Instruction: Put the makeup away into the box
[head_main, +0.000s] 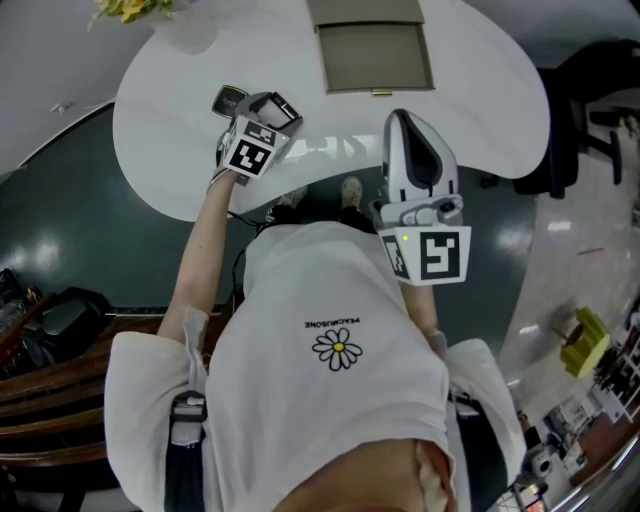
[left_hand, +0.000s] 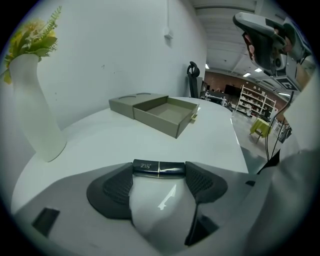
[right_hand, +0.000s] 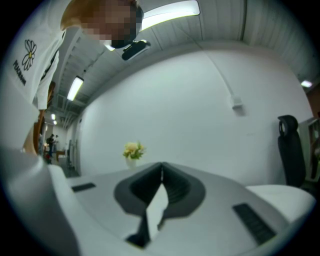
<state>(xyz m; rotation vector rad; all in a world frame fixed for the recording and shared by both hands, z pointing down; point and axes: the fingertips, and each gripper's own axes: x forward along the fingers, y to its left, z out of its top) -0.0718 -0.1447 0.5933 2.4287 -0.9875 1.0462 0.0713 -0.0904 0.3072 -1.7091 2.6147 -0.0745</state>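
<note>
1. The left tongs (left_hand: 159, 175) point down at the white bench (left_hand: 125, 140), with the jaws spread wide.
2. A dark makeup tube (left_hand: 159, 168) lies crosswise at the tips of those jaws. Each end meets one black pad, so the left tongs grip the tube end to end, and it sits low on the bench top.
3. The tube is on the near left part of the bench, well apart from the box (left_hand: 165, 116).
4. The box is an open, grey-green tray with nothing visible inside it. It stands on the far side of the bench, beyond the tube and a little to the right.
5. A flat grey piece (left_hand: 131, 102) of the same colour touches the box's far left side.
6. A white vase (left_hand: 35, 110) with yellow flowers stands upright at the left edge of the bench, well apart from both the box and the tube.
7. The right tongs (right_hand: 161, 175) are closed, pad against pad, with nothing between them.
8. In the head view the right tongs are held level at the near edge of the bench, just in front of the person's white shirt and to the right of the left tongs.
</note>
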